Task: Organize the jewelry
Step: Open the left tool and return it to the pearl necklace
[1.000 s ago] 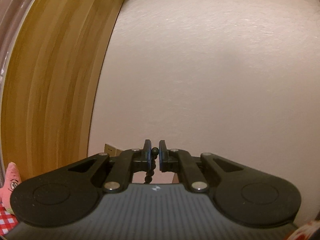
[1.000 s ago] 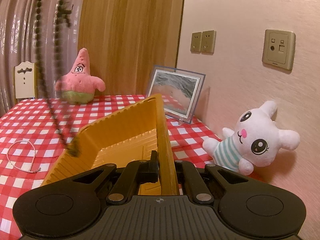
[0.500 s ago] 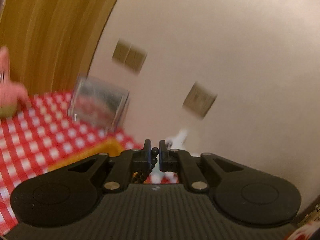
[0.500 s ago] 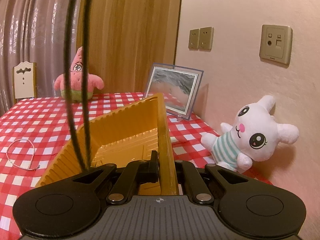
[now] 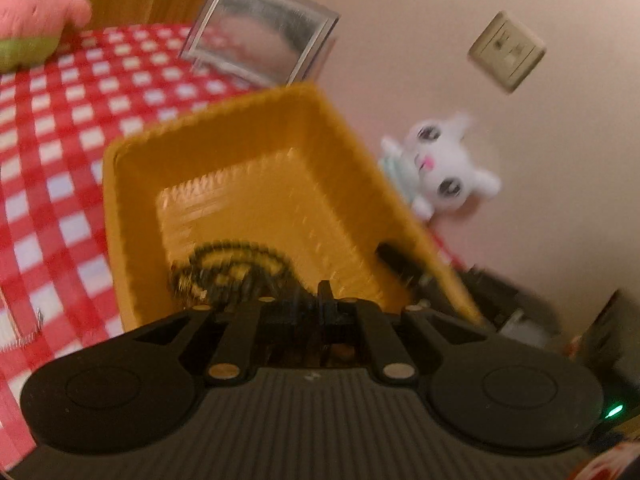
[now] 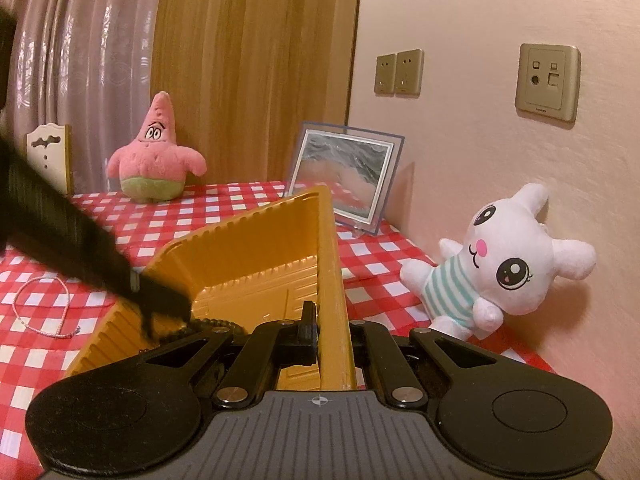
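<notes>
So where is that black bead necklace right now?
The black bead necklace is coiled on the floor of the yellow tray, at its near end, just ahead of the left gripper.

From my remote station I count: one yellow tray (image 6: pixel 256 264); two pieces of jewelry, namely one black bead necklace (image 5: pixel 236 270) and one pale thin bracelet (image 6: pixel 40 308); two plush toys, one pink starfish (image 6: pixel 156 160) and one white bunny (image 6: pixel 500 264); one framed picture (image 6: pixel 344 176); two wall plates (image 6: pixel 399 72) (image 6: pixel 547 82); two grippers (image 5: pixel 324 300) (image 6: pixel 320 320).
</notes>
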Motion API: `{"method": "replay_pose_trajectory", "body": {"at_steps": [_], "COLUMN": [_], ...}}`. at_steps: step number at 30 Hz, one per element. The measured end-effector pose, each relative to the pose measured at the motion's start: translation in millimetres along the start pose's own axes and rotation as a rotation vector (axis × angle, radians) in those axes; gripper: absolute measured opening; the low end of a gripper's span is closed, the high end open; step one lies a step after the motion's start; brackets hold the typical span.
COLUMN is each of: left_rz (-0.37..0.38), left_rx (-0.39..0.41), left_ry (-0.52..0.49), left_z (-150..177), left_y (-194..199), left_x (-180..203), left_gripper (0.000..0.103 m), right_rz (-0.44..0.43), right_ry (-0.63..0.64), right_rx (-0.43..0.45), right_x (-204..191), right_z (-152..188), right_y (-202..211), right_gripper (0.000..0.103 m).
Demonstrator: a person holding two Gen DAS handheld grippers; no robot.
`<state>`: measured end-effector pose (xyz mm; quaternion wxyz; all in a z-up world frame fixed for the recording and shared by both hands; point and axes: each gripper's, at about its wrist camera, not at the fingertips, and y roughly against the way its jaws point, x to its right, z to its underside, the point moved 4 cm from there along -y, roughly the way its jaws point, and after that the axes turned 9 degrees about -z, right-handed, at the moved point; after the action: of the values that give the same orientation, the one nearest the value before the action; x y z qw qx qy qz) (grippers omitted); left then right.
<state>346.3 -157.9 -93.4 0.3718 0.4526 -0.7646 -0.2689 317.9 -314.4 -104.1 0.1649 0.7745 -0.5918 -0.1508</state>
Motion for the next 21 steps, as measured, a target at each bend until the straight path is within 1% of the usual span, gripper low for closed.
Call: {"method": "replay_pose_trajectory", "body": {"at_steps": [1, 2, 4, 6, 9, 11, 13, 16, 17, 19, 21], "left_rz": [-0.008, -0.014, -0.019, -0.03, -0.064, -0.121, -0.192, -0.331, -0.366, -0.42, -0.452], "left_rx": [-0.002, -0.005, -0.007, 0.017, 0.068, 0.105, 0.133, 0.111, 0.105, 0.091, 0.081], "left_ry": [-0.003, -0.006, -0.019, -0.029, -0.029, -0.041, -0.078, -0.165, -0.189, -0.233, -0.263], "left_z": [4.5, 8.5, 13.5, 17.8, 23.1, 29.2, 35.9, 48.9, 52.0, 56.5, 58.6], "left_y": [-1.2, -0.2, 4.3, 13.0, 30.8, 44.3, 55.4, 57.1, 56.2, 53.8, 50.1], "left_x": [-1.0, -1.4, -1.5, -4.2, -19.1, -37.7, -57.8, -90.2, -98.5, -116.1, -130.1], "left_gripper": [0.009, 0.014, 0.019, 0.02, 0.02, 0.02, 0.02, 0.02, 0.02, 0.02, 0.02], "right_rz": [0.001, 0.002, 0.003, 0.004, 0.004, 0.005, 0.005, 0.005, 0.005, 0.006, 0.007], "right_ry": [0.0, -0.001, -0.002, -0.002, -0.005, -0.005, -0.007, -0.006, -0.005, -0.005, -0.005], "right_rx": [-0.001, -0.002, -0.004, -0.005, -0.006, -0.007, -0.009, -0.009, -0.009, -0.011, -0.015], "right_x": [-0.2, 0.4, 0.8, 0.7, 0.8, 1.3, 2.2, 2.5, 2.5, 3.1, 3.6], "right_z": [0.1, -0.3, -0.7, -1.0, -1.1, -0.9, -0.7, -0.7, -0.7, -0.4, -0.1], "right_y": [0.1, -0.4, -0.9, -1.2, -1.4, -1.6, -1.7, -1.8, -1.8, -2.6, -3.4], "right_gripper": [0.004, 0.004, 0.004, 0.004, 0.004, 0.004, 0.004, 0.004, 0.004, 0.004, 0.004]}}
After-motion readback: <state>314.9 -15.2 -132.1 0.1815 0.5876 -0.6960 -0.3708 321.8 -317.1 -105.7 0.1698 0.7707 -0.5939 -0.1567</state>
